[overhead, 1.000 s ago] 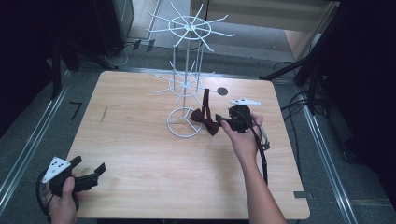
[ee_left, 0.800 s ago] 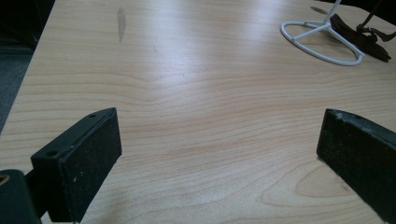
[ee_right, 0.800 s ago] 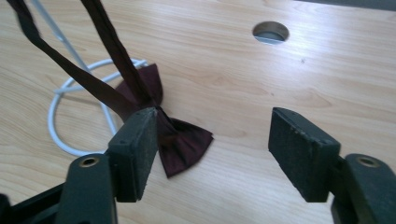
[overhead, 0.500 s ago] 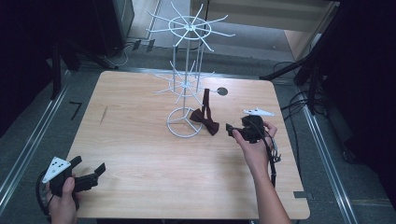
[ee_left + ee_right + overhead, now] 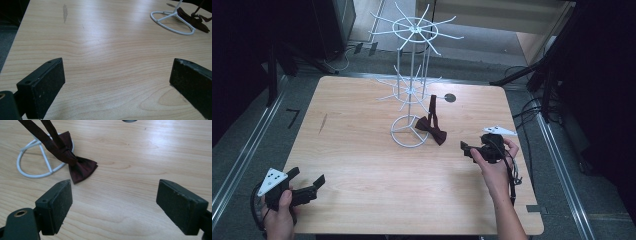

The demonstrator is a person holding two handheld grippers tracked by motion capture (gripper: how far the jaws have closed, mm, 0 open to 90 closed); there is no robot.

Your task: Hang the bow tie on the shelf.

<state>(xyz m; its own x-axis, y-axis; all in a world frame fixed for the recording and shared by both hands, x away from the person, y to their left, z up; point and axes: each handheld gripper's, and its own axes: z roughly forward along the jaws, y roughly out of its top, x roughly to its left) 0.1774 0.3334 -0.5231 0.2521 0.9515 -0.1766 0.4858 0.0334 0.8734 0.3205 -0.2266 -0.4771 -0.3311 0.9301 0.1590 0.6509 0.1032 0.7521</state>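
Note:
A dark red bow tie hangs by its strap from a low arm of the white wire rack. Its bow rests on the table by the rack's base ring. My right gripper is to the right of it, apart from it, low over the table. In the right gripper view the jaws stand open with only bare wood between them and the bow tie lies ahead; they have just been opening. My left gripper is held open at the table's front left corner, its jaws wide apart with nothing between them.
The wooden table has a small black round mark behind the rack. Cables and dark stands line the floor at the right, and metal rails run along both sides. The rack's base ring lies far ahead of the left gripper.
The right gripper has drawn back from the bow tie, to the right and toward the front edge, and its jaws have opened. The bow tie stays hanging on the rack. The left gripper has not moved.

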